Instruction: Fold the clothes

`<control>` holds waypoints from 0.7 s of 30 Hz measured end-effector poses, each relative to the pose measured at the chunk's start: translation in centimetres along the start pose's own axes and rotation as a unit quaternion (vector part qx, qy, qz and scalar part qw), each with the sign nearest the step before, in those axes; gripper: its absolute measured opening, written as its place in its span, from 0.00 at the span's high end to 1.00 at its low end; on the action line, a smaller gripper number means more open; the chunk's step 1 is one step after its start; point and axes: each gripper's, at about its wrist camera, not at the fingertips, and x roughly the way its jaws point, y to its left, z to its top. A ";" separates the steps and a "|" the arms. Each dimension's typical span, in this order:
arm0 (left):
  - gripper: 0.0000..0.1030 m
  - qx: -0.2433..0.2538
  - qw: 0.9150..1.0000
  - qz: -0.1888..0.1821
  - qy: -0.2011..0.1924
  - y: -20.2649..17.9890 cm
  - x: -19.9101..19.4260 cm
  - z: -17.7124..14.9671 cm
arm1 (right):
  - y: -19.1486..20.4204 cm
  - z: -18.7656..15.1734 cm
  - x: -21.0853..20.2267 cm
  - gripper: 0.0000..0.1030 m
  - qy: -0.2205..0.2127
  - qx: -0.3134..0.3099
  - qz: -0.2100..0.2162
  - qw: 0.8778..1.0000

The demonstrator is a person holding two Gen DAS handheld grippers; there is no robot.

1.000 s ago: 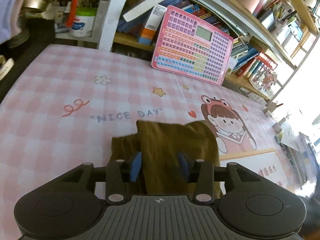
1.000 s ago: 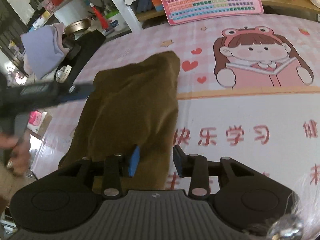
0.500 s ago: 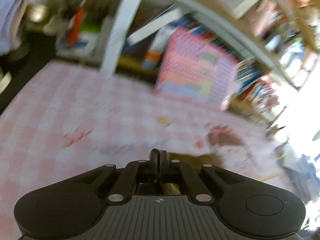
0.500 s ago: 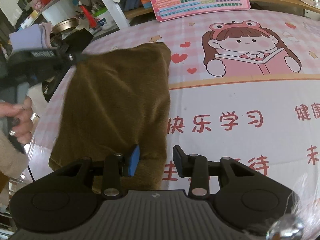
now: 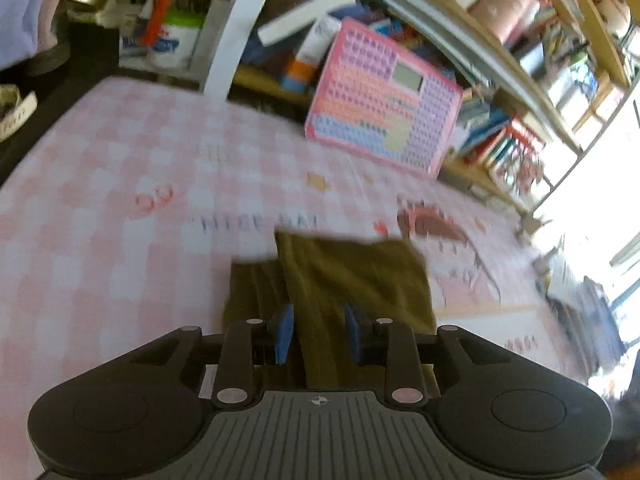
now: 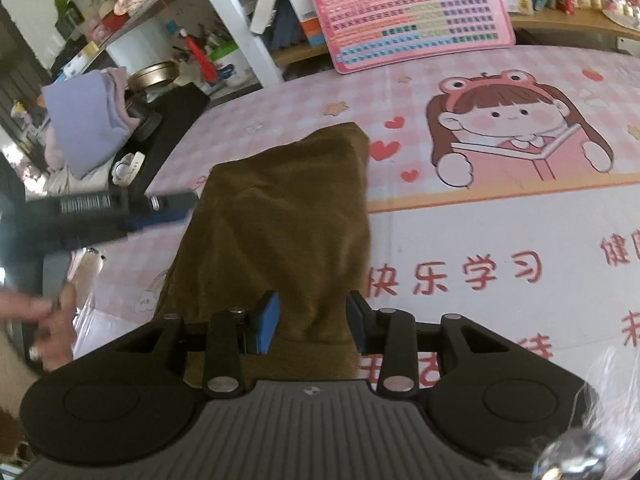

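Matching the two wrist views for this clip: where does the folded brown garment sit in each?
Left wrist: folded brown garment lower centre, running under the left gripper, whose jaws are opening over it.
Right wrist: centre-left, running under the right gripper.
Shared landmark: pink keyboard toy, upper right and top centre.

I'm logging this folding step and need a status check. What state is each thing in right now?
brown garment: folded over, lying flat on the pink mat.
left gripper: jaws opening, cloth between the pads, not pinched.
right gripper: jaws apart over the garment's near edge, no visible pinch.
pink keyboard toy: propped against the shelf.
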 end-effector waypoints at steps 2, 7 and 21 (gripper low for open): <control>0.73 -0.002 1.000 -0.001 0.010 -0.3 0.1 -0.9 | 0.2 0.0 0.4 0.65 0.006 -0.001 -0.001 1.000; 0.74 0.015 0.999 0.007 0.031 -1.0 0.3 -2.1 | 0.2 -0.1 1.4 0.62 0.024 0.010 -0.006 1.000; 0.96 -0.029 0.999 0.045 0.008 1.8 -1.0 -1.9 | -0.5 -0.6 1.9 0.56 0.028 0.047 -0.007 0.998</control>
